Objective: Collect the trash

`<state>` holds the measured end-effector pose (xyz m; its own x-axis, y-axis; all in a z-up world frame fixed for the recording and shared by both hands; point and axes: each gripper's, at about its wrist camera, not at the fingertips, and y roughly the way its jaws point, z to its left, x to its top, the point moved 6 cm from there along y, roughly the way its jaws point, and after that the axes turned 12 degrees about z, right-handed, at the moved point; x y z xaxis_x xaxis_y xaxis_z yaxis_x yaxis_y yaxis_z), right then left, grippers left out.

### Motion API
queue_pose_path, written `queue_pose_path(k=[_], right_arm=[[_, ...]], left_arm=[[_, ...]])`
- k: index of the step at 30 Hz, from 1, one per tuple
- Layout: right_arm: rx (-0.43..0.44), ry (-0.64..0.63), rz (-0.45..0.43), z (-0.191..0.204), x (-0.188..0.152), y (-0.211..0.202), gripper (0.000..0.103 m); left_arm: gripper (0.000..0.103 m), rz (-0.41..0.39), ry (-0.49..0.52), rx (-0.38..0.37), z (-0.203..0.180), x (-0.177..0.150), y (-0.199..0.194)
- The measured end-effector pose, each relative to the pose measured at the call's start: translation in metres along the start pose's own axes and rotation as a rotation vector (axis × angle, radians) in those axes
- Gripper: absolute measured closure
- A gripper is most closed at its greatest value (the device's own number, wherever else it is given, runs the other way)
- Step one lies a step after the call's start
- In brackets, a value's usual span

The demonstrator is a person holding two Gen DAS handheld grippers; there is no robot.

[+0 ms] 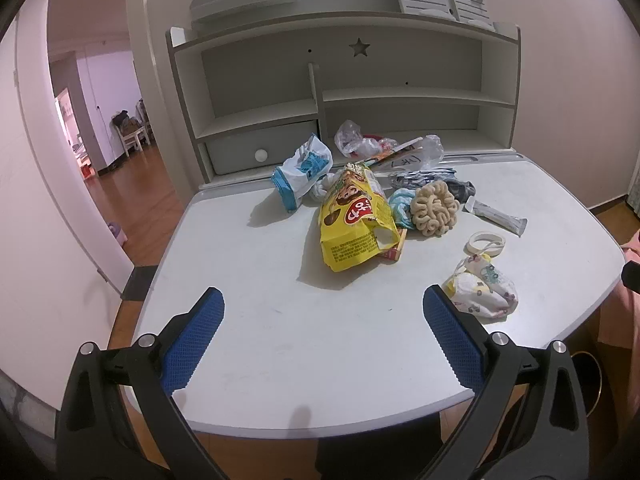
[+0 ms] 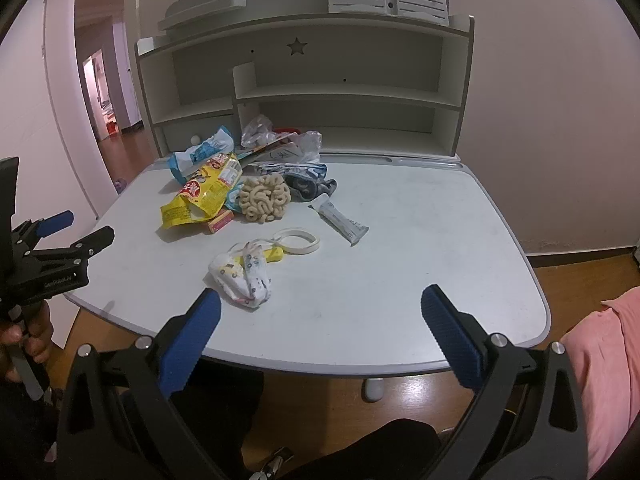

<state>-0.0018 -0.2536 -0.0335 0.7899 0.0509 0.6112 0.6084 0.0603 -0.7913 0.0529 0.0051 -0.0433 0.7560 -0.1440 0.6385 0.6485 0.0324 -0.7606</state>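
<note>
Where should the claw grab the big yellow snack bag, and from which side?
Probably the torn, open end of the yellow snack bag, which faces the near desk edge. Come from the front, low, pinching that loose flap: it is thin and sticks out clear of the pile behind it.

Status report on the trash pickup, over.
Left claw open, empty. Right claw open, empty. Yellow snack bag and other wrappers untouched, piled on desk. Nothing blocking approach.

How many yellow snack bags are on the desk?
1. The yellow snack bag lies mid-desk, beside the beige scrunchie and in front of the blue-and-white wrapper. The pile behind may hide more.
</note>
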Motion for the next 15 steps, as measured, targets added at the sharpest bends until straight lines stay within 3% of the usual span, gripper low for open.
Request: queue_pose_path(k=[15], right_arm=[[0.001, -0.007, 0.010, 0.0023, -0.0014, 0.0019, 0.006]], left_arm=[[0.006, 0.008, 0.003, -0.001, -0.0002, -0.0018, 0.0019]])
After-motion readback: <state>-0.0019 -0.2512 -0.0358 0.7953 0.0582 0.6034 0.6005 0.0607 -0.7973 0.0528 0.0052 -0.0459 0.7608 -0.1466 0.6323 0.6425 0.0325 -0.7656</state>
